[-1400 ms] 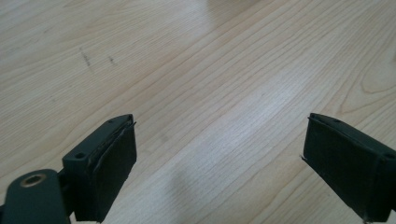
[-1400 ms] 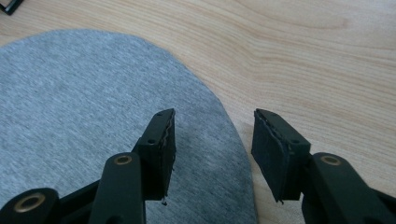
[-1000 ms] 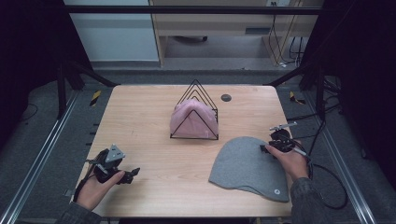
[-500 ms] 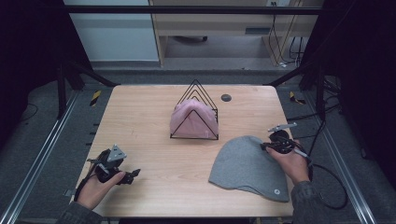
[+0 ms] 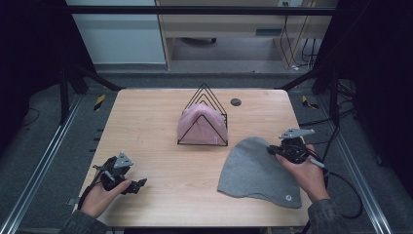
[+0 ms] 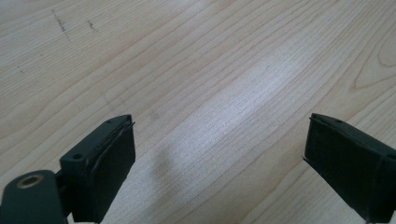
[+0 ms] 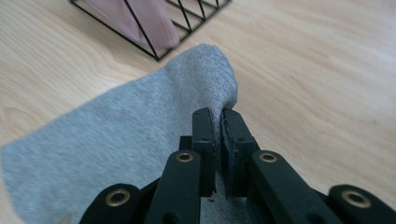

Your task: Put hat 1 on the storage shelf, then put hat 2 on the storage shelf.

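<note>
Lying flat on the near right part of the wooden table (image 5: 156, 122), the grey beanie (image 5: 253, 170) looks like a soft, light knit that will sag and fold wherever it is not supported. It is neither fragile nor slippery, so a firm pinch on a single edge should hold it, though the free cloth will likely hang and swing. The sensible place to grip is the rim, and there the right gripper (image 7: 217, 122) has hold: its jaws have just closed and now pinch the beanie's right edge (image 7: 210, 88), the fabric puckering up into a small peak between the pads. In the high view this right gripper (image 5: 273, 151) sits at the hat's right border.

Just beyond the beanie stands a black wire rack (image 5: 203, 117) with a pink hat (image 5: 200, 127) tucked in it, near the grey one but apart from it. A small dark disc (image 5: 235, 102) lies farther back.

The left gripper (image 6: 219, 154) hovers above bare wood with jaws wide apart, holding nothing, well apart from the work.
</note>
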### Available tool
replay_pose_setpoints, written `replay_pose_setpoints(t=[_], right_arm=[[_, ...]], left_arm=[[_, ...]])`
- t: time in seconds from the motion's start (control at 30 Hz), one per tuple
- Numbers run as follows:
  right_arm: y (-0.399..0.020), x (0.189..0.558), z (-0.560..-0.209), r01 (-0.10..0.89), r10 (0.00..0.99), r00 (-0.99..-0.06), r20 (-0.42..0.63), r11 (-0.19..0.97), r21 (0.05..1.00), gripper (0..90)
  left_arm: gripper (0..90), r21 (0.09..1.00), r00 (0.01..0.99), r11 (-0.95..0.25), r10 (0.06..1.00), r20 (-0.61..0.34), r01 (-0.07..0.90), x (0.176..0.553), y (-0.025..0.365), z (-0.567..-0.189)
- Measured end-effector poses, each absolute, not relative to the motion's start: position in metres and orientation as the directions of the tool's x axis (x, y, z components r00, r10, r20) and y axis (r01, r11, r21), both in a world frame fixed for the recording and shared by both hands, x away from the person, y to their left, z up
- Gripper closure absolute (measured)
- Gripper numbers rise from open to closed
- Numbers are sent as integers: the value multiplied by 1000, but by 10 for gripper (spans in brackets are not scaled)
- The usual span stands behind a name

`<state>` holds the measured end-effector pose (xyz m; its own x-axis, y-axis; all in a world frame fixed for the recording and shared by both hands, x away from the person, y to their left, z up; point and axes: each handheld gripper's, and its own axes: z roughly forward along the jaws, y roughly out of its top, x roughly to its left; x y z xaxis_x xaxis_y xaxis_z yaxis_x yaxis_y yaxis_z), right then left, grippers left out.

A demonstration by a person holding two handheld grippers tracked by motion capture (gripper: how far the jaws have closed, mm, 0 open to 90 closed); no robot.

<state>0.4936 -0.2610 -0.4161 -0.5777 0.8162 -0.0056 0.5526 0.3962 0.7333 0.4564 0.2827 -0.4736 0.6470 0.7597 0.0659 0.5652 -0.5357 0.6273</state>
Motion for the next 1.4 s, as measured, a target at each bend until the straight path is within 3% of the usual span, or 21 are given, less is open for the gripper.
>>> replay_pose_setpoints(t=[0.73, 1.4], right_arm=[[-193, 450, -312, 277, 654, -744, -137, 488, 828, 859], [-118, 452, -257, 122, 518, -826, -223, 550, 826, 860]], left_arm=[[79, 644, 687, -527, 726, 3, 554, 451, 274, -468], [98, 699, 788, -574, 615, 24, 427, 455, 226, -405]])
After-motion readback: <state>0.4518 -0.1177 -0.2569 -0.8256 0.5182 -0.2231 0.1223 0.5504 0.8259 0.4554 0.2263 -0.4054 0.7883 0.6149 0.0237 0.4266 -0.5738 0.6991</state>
